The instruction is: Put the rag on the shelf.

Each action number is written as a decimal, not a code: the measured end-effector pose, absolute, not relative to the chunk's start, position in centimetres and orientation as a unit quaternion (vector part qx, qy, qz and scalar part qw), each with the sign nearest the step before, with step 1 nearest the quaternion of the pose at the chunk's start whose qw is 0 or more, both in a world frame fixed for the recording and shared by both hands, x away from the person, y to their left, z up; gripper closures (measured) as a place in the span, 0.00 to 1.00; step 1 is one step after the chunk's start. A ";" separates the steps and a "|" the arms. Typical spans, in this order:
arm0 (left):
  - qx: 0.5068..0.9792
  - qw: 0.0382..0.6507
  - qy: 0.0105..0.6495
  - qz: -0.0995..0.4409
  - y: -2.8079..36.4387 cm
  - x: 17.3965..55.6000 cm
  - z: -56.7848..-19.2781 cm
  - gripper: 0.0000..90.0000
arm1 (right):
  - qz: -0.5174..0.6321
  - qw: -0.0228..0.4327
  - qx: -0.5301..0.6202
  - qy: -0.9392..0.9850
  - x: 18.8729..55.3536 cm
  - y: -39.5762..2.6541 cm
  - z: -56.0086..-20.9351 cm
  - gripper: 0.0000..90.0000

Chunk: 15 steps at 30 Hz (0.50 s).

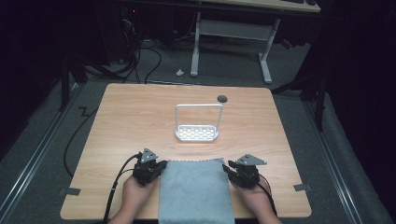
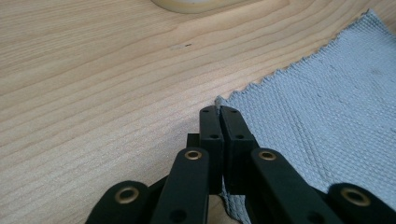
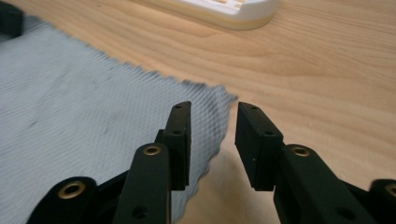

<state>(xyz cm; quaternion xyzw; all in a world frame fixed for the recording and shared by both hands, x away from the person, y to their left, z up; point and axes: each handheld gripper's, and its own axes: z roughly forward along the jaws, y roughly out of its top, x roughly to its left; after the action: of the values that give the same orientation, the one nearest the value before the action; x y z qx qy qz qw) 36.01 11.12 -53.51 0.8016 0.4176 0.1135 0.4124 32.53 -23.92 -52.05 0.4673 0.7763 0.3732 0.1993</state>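
Note:
A grey cloth (image 1: 196, 191) lies flat at the table's near edge, between the person's two hands. My left gripper (image 1: 161, 164) sits at the cloth's far left corner. In the left gripper view it (image 2: 219, 112) is shut, with the corner of the cloth (image 2: 317, 107) pinched between its jaws. My right gripper (image 1: 227, 168) is at the far right corner. In the right gripper view it (image 3: 214, 112) stands open, its jaws on either side of the edge of the cloth (image 3: 84, 93) just behind the corner. A white perforated stand (image 1: 197, 133) with a tall wire loop stands mid-table.
The wooden table (image 1: 130, 116) is bare around the stand, with a dark round hole (image 1: 222, 98) near its far edge. The stand's base shows ahead as stand (image 2: 187, 4) and stand (image 3: 233, 11). Beyond the table are a white-legged desk (image 1: 233, 28) and floor cables.

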 end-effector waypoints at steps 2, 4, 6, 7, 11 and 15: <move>0.803 0.413 0.416 0.113 11.1 36.0 -53.5 0.98 | 0.369 0.195 0.478 0.773 33.8 -23.6 -52.3 0.73; 0.801 0.415 0.418 0.107 11.2 36.0 -53.5 0.98 | 0.372 0.191 0.477 0.773 34.8 -23.3 -52.3 0.72; 0.801 0.414 0.418 0.109 11.1 36.0 -53.5 0.98 | 0.369 0.189 0.479 0.774 35.0 -23.2 -52.4 0.72; 0.802 0.413 0.417 0.109 11.1 36.0 -53.5 0.98 | 0.360 0.192 0.476 0.779 35.3 -23.1 -52.5 0.73; 0.802 0.412 0.417 0.111 11.1 36.0 -53.5 0.98 | 0.351 0.182 0.474 0.787 35.5 -23.0 -52.8 0.77; 0.803 0.412 0.416 0.113 11.1 35.9 -53.5 0.98 | 0.350 0.187 0.467 0.790 35.4 -22.8 -52.9 0.91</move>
<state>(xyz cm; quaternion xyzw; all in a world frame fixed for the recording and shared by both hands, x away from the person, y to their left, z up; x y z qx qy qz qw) 35.94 11.10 -53.50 0.8031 0.4156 0.1132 0.4118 35.40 -22.81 -52.86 0.4671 0.7903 0.3498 0.1867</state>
